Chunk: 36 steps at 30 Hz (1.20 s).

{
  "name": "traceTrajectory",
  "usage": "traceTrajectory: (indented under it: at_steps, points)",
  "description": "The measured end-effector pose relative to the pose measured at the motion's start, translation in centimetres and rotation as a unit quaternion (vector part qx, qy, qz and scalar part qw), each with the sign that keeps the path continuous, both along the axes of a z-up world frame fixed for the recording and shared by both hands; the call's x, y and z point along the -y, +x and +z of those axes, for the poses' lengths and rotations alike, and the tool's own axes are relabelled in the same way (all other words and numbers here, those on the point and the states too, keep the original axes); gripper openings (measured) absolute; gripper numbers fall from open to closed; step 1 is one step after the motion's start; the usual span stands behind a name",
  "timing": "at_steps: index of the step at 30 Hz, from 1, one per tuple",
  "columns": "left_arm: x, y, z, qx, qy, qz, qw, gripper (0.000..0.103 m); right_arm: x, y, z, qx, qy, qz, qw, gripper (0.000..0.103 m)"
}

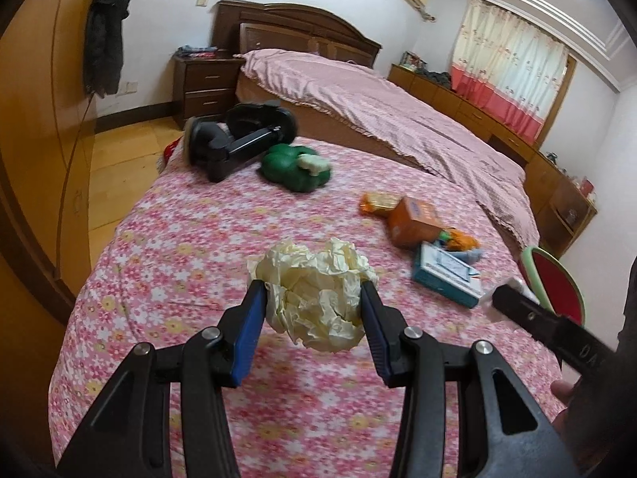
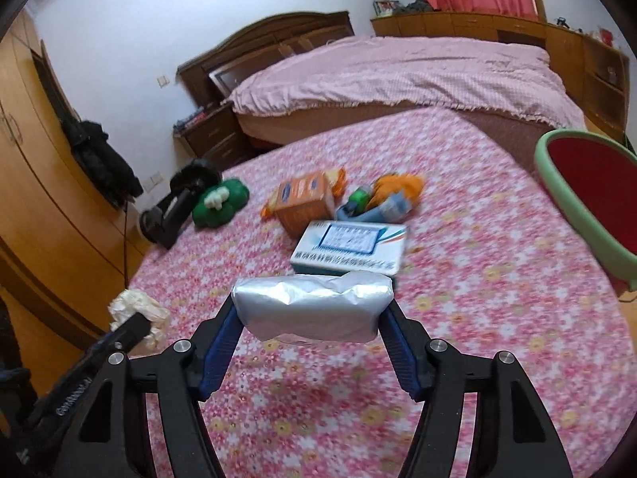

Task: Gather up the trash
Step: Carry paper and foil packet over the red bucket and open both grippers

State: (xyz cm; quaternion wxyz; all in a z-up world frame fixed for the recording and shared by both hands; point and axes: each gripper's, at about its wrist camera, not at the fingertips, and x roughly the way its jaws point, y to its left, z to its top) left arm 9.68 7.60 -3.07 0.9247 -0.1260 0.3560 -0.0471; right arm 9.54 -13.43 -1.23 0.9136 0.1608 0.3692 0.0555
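Note:
My left gripper (image 1: 312, 292) is shut on a crumpled cream paper ball (image 1: 314, 290) and holds it above the pink floral table cover (image 1: 167, 247). My right gripper (image 2: 312, 304) is shut on a silver foil packet (image 2: 314, 306), held above the same cover. The paper ball in the left gripper also shows at the lower left of the right wrist view (image 2: 137, 312). A red bin with a green rim (image 2: 589, 195) stands at the table's right edge; it also shows in the left wrist view (image 1: 557, 283).
On the cover lie a white and teal box (image 2: 350, 249), an orange box (image 2: 304, 201), an orange snack bag (image 1: 378, 202), an orange and blue toy (image 2: 394, 195), a green plush (image 1: 296, 167) and a black device (image 1: 239, 139). A bed (image 2: 398, 75) stands behind.

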Motion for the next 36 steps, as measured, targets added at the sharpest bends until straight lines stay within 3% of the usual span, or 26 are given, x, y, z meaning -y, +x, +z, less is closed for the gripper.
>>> traceTrajectory:
  at_steps: [20,36]
  points:
    - [9.5,0.2,3.8,0.008,-0.008,-0.104,0.9945,0.048,12.9,-4.2,4.5,0.05,0.017,-0.104,0.993,0.069]
    - [20.3,2.9,5.0,0.014,0.006,-0.187,0.9823,0.048,23.7,-4.2,4.0,0.04,0.019,-0.186,0.982,0.069]
